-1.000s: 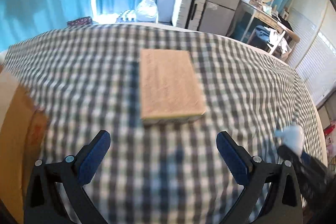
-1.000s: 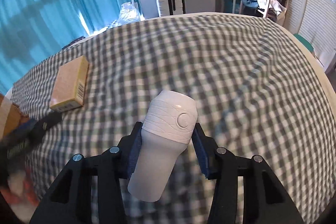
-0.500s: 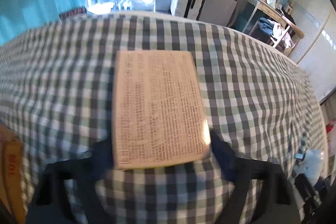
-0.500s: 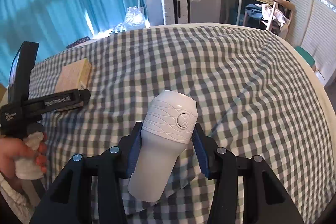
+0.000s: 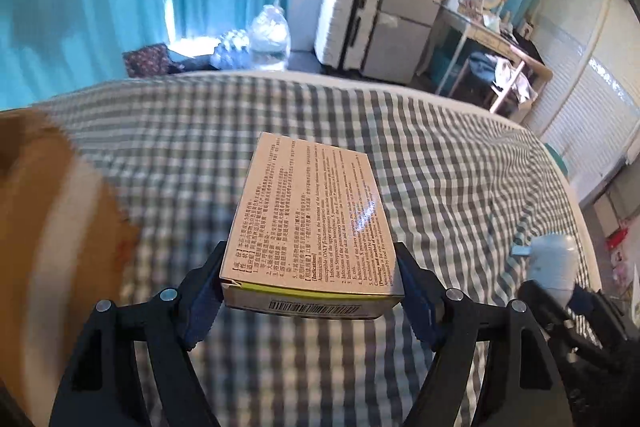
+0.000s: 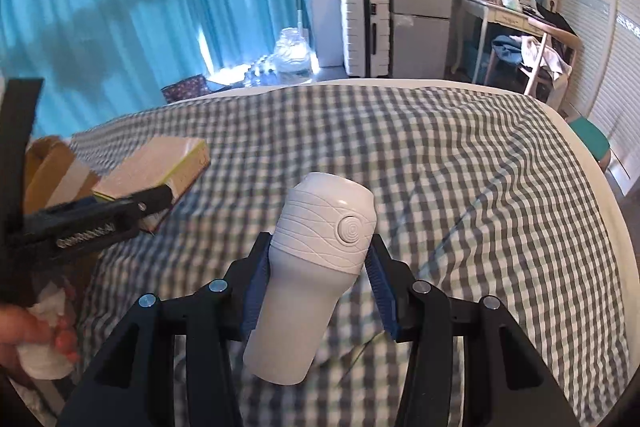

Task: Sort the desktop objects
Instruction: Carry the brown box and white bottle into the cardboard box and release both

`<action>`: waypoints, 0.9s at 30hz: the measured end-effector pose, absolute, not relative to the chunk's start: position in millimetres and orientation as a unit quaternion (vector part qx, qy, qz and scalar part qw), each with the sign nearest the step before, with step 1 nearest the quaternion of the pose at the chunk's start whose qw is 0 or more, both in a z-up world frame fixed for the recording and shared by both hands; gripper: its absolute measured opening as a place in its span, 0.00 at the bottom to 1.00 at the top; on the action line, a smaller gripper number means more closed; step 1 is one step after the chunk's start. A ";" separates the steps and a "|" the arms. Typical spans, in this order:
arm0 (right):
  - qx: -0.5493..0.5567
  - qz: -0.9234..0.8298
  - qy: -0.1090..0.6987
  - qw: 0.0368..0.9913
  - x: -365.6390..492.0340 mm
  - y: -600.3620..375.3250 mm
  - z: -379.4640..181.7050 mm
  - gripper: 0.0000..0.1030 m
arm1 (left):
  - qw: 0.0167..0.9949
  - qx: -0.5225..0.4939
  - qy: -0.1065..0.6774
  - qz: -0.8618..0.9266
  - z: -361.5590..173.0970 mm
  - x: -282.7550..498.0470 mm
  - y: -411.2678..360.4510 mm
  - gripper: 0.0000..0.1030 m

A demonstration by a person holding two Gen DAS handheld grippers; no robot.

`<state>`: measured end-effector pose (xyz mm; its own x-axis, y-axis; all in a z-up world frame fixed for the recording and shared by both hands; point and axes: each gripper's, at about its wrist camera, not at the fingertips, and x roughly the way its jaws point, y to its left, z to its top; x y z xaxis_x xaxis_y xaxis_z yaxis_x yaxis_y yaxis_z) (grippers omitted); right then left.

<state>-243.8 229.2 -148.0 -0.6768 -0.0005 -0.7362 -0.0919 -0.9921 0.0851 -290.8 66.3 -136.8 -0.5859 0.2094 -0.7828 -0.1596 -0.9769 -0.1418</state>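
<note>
We've got a brown cardboard box [image 5: 44, 219] at far left, blurred, off to the left of the left tongs [image 5: 310, 285] and lower than what they carry. Left tongs are clamped on a tan carton [image 5: 312, 227]: blue pads [image 5: 204, 301] press its two long sides near the barcode end, printed face up, far end sticking out past the tips, whole thing clear of the checked bed cover [image 5: 460, 187]. Their jaws have just been closing, with the carton between them. From the right wrist view we see the same carton [image 6: 160, 169] up and to the left of the right tongs [image 6: 316, 285], tilted, with the left tool's black finger across its near edge, and a hand [image 6: 24, 331] gripping that tool's handle at the lower left. Right tongs are clamped on a white bottle-shaped device [image 6: 316, 267]: pads at the seam under its ribbed cap, round button facing up-right, base pointing back at the camera, held above the cover. In the left view that device [image 5: 554, 261] sits just right of the left tongs. Beyond the bed: teal curtains [image 6: 140, 7], white suitcase [image 6: 366, 35], small fridge [image 6: 420, 27].
</note>
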 end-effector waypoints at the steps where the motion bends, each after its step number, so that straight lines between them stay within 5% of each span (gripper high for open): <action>1: -0.401 0.914 0.055 0.022 -236.8 222.0 -143.9 0.45 | 0.103 -0.441 -0.030 0.891 -132.2 -284.3 61.8 0.77; 27: -0.304 0.951 -0.009 -0.058 -109.5 91.8 3.1 0.45 | 0.081 -0.343 -0.043 0.935 16.3 -133.9 -37.6 0.77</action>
